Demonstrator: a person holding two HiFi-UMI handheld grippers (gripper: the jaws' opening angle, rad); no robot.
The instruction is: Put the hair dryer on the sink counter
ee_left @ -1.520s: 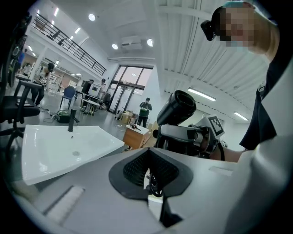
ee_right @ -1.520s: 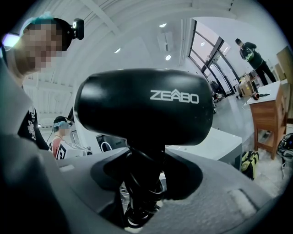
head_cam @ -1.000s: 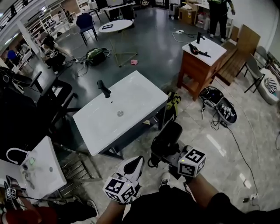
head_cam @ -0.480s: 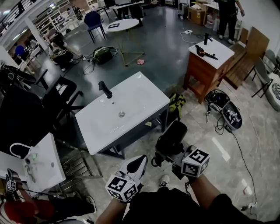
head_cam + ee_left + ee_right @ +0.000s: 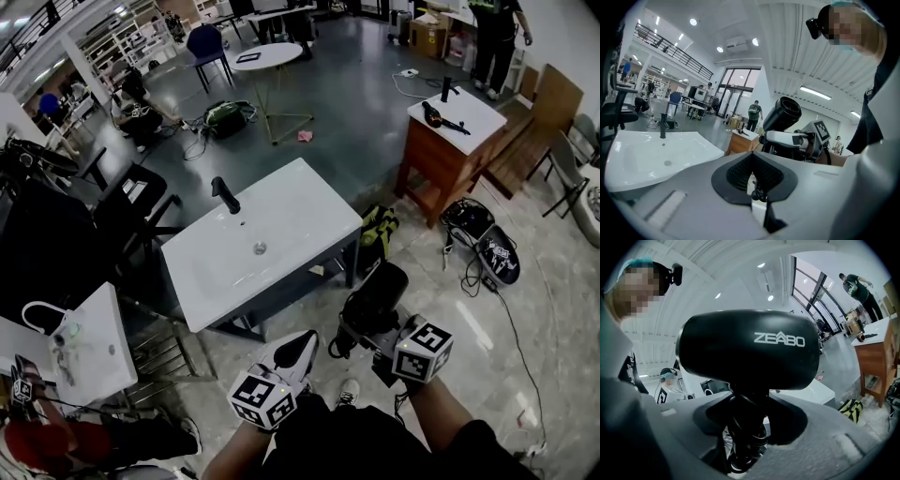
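A black hair dryer point(image 5: 375, 292) stands upright in my right gripper point(image 5: 370, 328), low in the head view and just right of centre. In the right gripper view the jaws are shut on its handle, which has the cord wound round it, below the barrel point(image 5: 747, 348). My left gripper point(image 5: 298, 349) is beside it on the left, its white jaws together. A dark bit of cord shows at its tip point(image 5: 758, 190); whether it is pinched I cannot tell. The white sink counter point(image 5: 281, 211) with a black faucet point(image 5: 223, 193) lies ahead and to the left, apart from both grippers.
A wooden cabinet point(image 5: 436, 155) with a white top stands at the upper right, with another dark hair dryer point(image 5: 433, 113) on it. Bags point(image 5: 480, 239) and cables lie on the floor beside it. A yellow-black bag point(image 5: 378, 225) sits by the counter's right end. A small white basin point(image 5: 94, 356) is at the lower left.
Both grippers and the hair dryer have shifted a little to the right in the head view. The grip on the handle looks the same.
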